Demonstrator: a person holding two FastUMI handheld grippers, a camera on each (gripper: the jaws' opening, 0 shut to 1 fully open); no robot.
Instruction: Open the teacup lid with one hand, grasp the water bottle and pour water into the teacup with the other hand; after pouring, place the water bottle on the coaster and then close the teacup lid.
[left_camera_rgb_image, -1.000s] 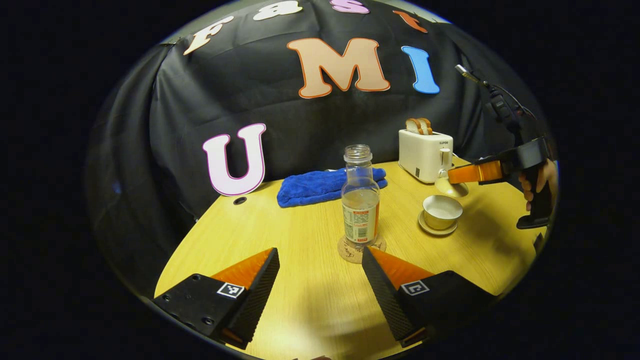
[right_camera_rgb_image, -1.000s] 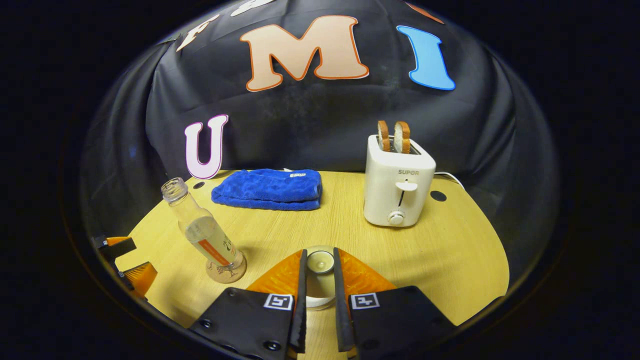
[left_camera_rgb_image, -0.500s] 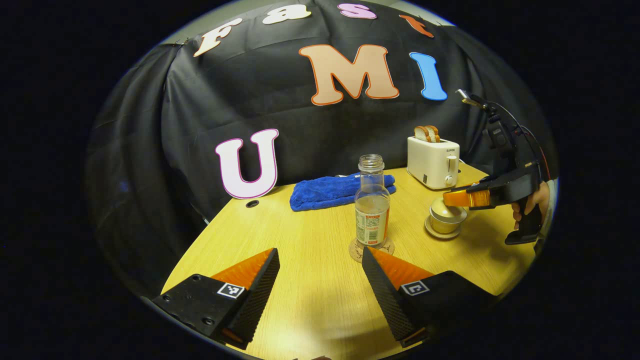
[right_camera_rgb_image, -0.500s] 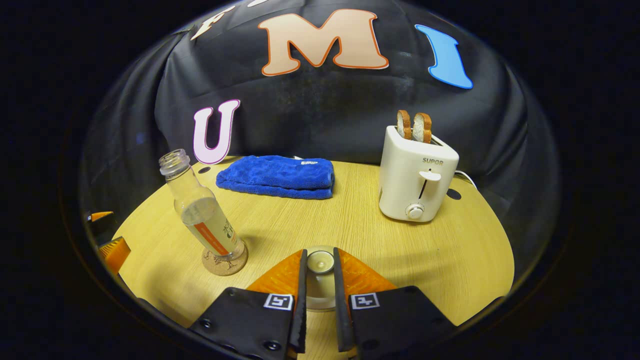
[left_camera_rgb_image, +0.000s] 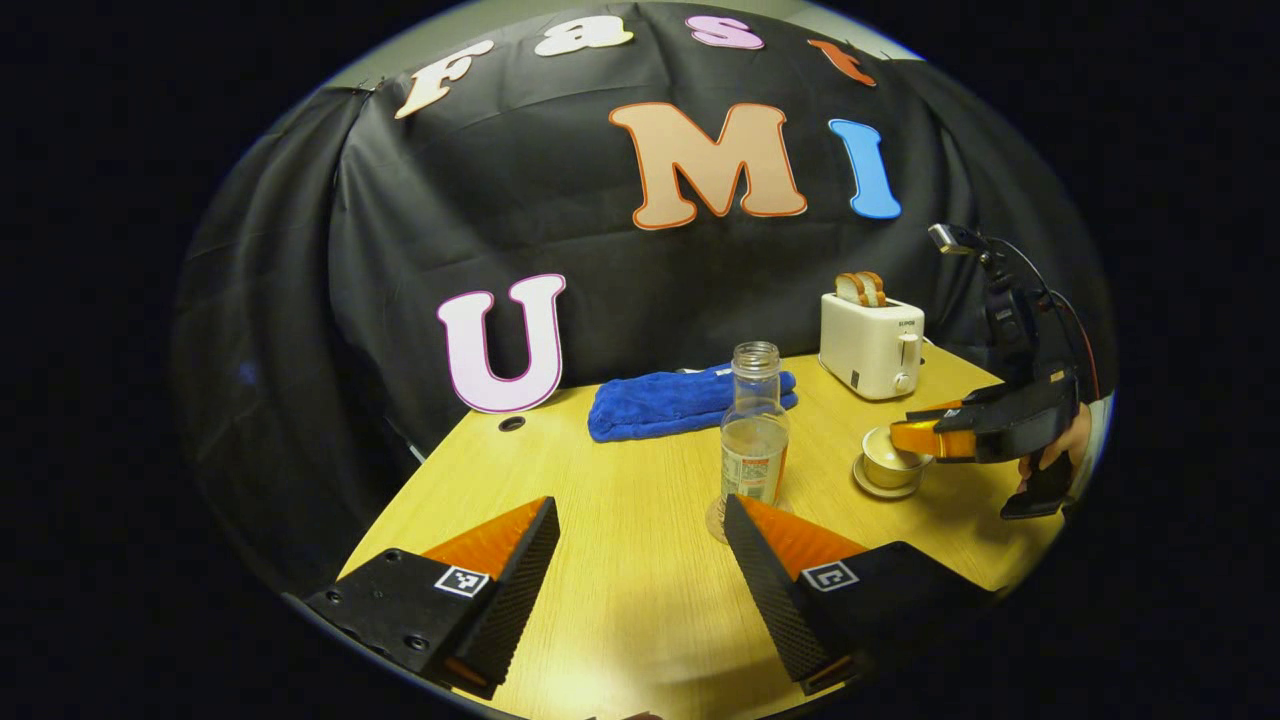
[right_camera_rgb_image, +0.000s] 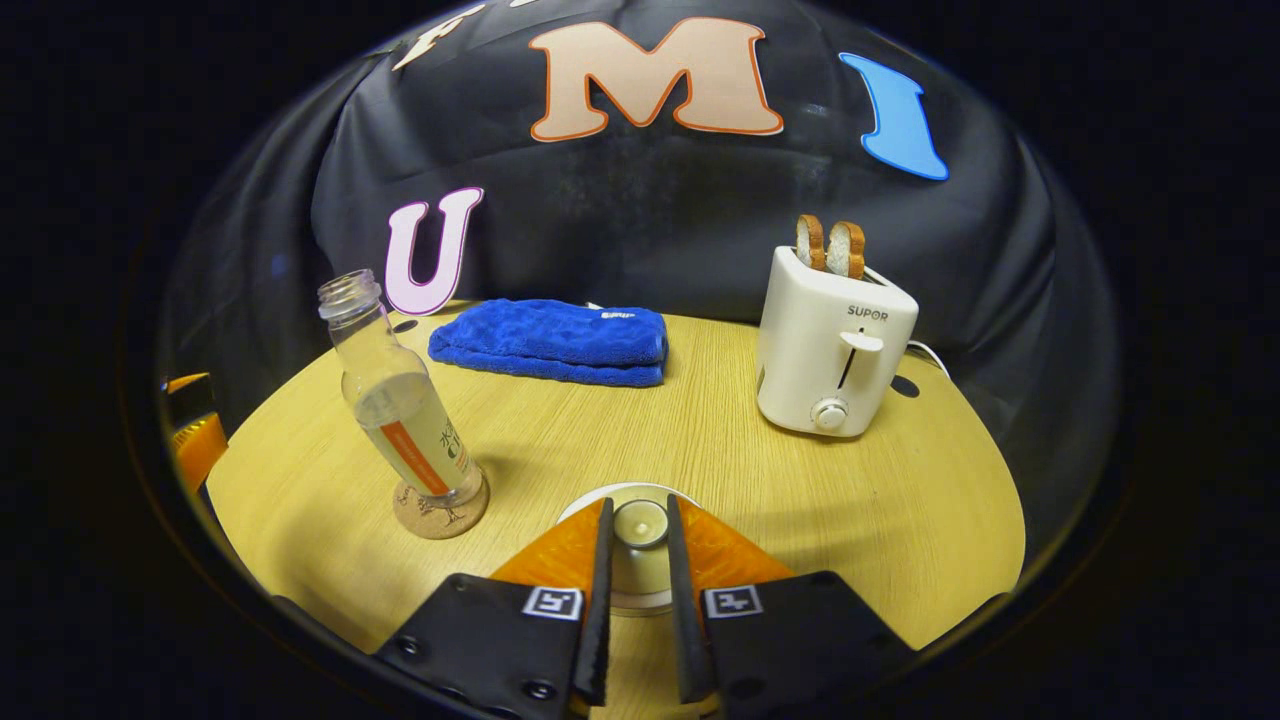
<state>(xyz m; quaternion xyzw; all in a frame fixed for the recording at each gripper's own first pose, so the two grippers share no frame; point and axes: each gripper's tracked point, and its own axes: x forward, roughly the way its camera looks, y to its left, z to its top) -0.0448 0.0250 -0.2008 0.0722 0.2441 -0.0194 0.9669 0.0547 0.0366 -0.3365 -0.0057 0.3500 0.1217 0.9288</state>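
A clear, uncapped water bottle holding some water stands upright on a round cork coaster at mid table. My left gripper is open in front of it, apart from the bottle, and its right finger hides part of the coaster. To the right a pale teacup sits on its saucer. My right gripper is shut on the knob of the teacup lid, holding it down at the cup's mouth. I cannot tell whether the lid is fully seated.
A folded blue towel lies at the back of the wooden table. A white toaster with two bread slices stands at the back right. A hand holds the right gripper's handle near the table's right edge.
The right gripper has come down with the lid from above the open cup to the cup's mouth. My left gripper has drawn back from the bottle, still open.
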